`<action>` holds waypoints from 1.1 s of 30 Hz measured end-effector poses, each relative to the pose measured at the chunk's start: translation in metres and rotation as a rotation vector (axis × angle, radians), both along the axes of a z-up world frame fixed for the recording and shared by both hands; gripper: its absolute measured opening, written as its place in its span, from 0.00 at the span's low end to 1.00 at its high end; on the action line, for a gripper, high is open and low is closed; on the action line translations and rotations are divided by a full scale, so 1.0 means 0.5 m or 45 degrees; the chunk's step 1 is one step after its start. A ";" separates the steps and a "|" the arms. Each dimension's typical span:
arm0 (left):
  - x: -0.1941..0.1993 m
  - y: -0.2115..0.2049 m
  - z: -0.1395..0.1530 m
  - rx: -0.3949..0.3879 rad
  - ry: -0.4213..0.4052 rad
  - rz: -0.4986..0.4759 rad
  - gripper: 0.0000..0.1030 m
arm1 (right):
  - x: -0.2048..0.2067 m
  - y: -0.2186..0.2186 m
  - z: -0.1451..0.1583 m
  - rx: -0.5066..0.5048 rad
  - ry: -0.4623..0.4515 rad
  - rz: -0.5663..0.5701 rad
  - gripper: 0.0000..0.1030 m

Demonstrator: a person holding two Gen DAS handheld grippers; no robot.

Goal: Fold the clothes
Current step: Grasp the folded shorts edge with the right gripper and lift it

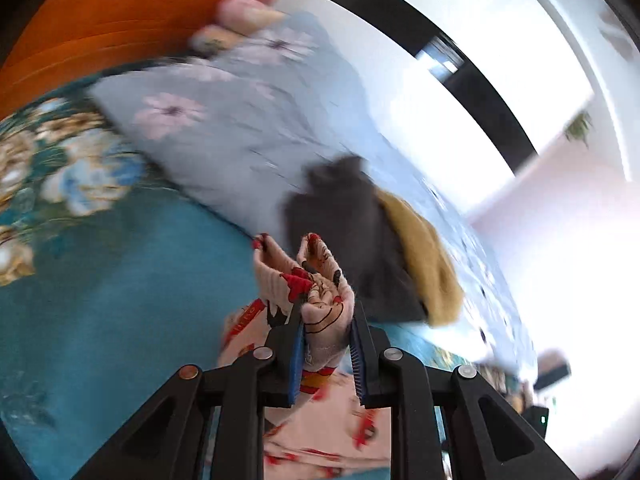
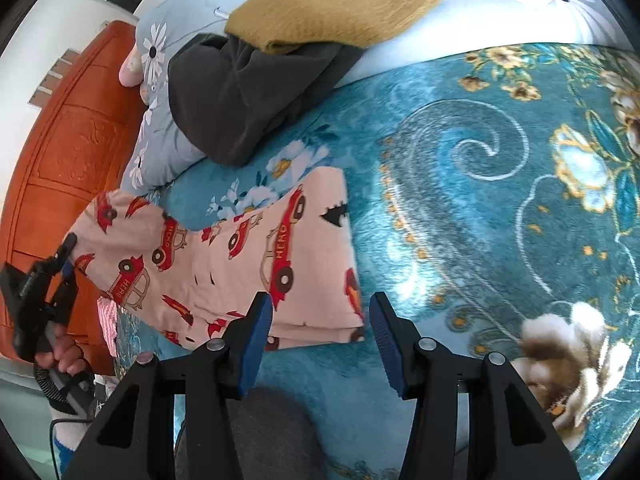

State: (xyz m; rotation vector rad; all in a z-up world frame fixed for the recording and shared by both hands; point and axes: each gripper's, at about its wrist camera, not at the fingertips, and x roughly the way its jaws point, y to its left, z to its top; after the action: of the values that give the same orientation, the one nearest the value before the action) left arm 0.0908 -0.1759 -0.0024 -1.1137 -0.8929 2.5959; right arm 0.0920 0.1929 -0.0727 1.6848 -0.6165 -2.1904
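Two grippers were in view, each seen from its own wrist camera. The left gripper [image 1: 326, 320] had its blue pads drawn close together on a bunched fold of the pink car-print garment [image 1: 320, 304], the cloth squeezed between them and rising past the fingertips at the centre of the frame, with more of it trailing down toward the lower edge. In the right wrist view the same left gripper [image 2: 66, 256] appeared at the left edge, held by a hand [image 2: 66, 354], at the garment's left end, where the cloth [image 2: 224, 256] was lifted off the bed. The right gripper [image 2: 316, 336] stood about half open with nothing between its pads; it was at the lower centre of the frame, by the garment's near folded edge, and whether a pad touched the cloth could not be told. The rest of the garment lay flat on a teal floral blanket [image 2: 480, 184] that covered the bed. At the top of that frame a dark grey garment [image 2: 240, 96] and a mustard-yellow one [image 2: 340, 8] lay piled on a pale blue flowered quilt [image 2: 500, 8]. An orange wooden headboard [image 2: 72, 152] ran down the left side. The left wrist view was blurred; white walls [image 1: 460, 20] showed at its upper right.
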 end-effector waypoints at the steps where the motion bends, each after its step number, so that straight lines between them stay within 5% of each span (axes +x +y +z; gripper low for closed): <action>1: -0.006 0.029 -0.004 0.003 -0.010 -0.041 0.21 | 0.004 0.012 0.001 -0.006 0.004 -0.017 0.50; 10: -0.043 0.286 -0.112 -0.012 -0.269 -0.379 0.21 | 0.023 0.080 -0.015 -0.022 -0.027 -0.106 0.50; 15: -0.049 0.356 -0.154 -0.025 -0.404 -0.442 0.21 | 0.026 0.097 -0.029 -0.028 -0.058 -0.131 0.50; 28: -0.035 0.339 -0.232 0.205 -0.580 -0.425 0.39 | -0.001 0.066 -0.032 -0.025 -0.084 -0.086 0.50; 33: -0.028 0.283 -0.187 0.293 -0.475 -0.369 0.40 | -0.032 0.041 -0.011 -0.022 -0.043 -0.046 0.50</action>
State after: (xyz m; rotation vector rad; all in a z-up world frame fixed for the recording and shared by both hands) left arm 0.0769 -0.0343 -0.0958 -1.5540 -0.9848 2.0330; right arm 0.0762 0.2134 -0.0782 1.7187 -0.6775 -2.1788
